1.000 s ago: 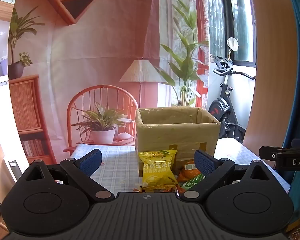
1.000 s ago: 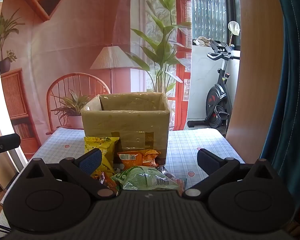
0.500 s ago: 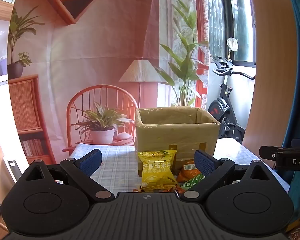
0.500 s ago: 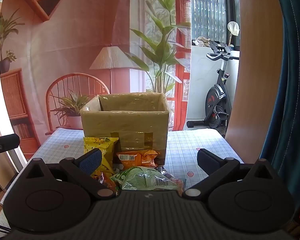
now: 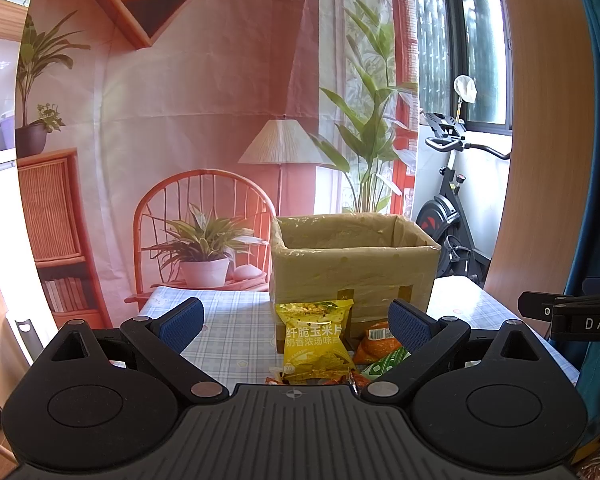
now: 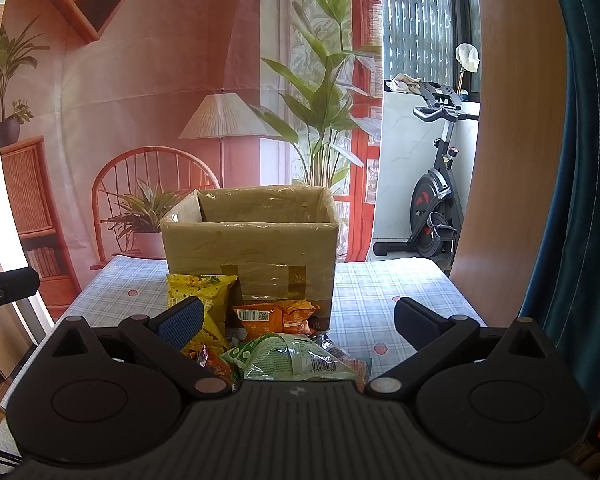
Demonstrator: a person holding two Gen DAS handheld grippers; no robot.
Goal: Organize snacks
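We hold both grippers low at the near edge of the checked surface, neither one touching anything: the left gripper has its fingers spread wide with nothing between them, and the right gripper is spread just as wide and empty. The snacks sit in a loose heap in the lower middle of both views, pressed up against the front wall of the open cardboard box. A yellow corn-chip bag stands leaning on that wall, an orange packet lies just beside it, and a green packet lies nearest us, overlapping smaller wrappers we cannot make out. We judge that no packet has gone into the box yet. The risk from here is the clutter: closing on one bag may catch a neighbour's edge and drag it off the near side of the surface. The bags look slick and puffed, so a shallow pinch could slip. Lifting too low could also strike the box rim and shove the box back
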